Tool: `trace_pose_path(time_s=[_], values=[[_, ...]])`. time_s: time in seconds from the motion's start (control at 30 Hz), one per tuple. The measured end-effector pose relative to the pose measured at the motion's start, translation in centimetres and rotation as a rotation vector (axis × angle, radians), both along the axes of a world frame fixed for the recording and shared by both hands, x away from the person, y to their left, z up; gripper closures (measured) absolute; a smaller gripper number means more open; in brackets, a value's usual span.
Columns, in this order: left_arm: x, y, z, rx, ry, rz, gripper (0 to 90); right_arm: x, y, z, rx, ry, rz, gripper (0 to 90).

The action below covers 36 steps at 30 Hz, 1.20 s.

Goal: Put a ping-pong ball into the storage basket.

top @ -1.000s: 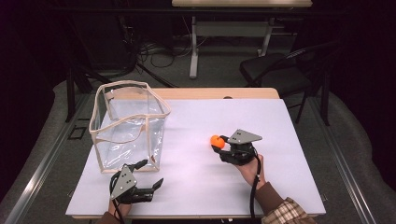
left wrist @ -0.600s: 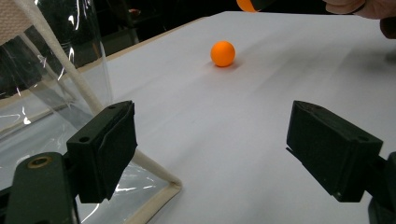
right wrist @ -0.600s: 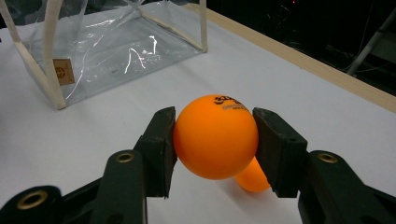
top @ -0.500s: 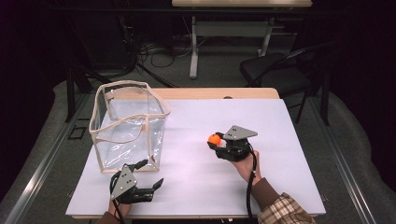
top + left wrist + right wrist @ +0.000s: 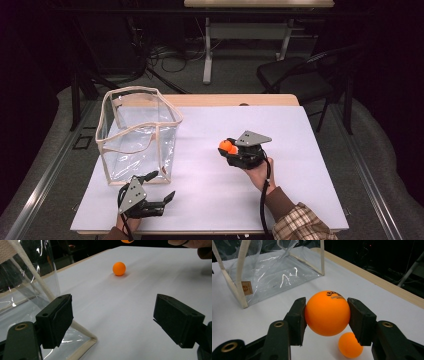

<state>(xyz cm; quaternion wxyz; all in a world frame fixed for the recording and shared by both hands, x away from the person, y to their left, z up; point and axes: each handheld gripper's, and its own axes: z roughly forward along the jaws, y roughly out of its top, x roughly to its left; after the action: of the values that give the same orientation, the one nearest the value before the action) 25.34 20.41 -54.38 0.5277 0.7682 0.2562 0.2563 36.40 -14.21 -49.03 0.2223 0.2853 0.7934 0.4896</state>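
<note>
My right gripper [image 5: 226, 148] is shut on an orange ball [image 5: 327, 313] and holds it a little above the white table [image 5: 300, 150], right of centre. A second orange ball [image 5: 350, 345] lies on the table just below and beyond the held one; it is also in the left gripper view [image 5: 119, 268]. A clear plastic bag [image 5: 137, 132] with beige trim stands open at the left. My left gripper [image 5: 162, 186] rests near the front edge beside the bag's front corner. Its jaws are wide open, with nothing between them [image 5: 112, 315].
The bag's near corner seam [image 5: 82, 332] lies close to my left jaw. A wooden strip [image 5: 230, 100] edges the table's far side. Beyond it are a black chair [image 5: 295, 75], cables and a desk frame on the floor.
My right gripper has moved slightly left and away from me, carrying the orange ball. The left gripper has stayed in place.
</note>
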Motion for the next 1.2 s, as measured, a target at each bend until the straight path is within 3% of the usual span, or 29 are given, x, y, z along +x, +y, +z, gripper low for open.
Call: trace_pose_path(time_s=[1.2], values=[[0.0,0.0,0.0,0.003,0.003,0.001,15.9,2.0,3.1,1.2,0.016,-0.013,0.046,51.2]])
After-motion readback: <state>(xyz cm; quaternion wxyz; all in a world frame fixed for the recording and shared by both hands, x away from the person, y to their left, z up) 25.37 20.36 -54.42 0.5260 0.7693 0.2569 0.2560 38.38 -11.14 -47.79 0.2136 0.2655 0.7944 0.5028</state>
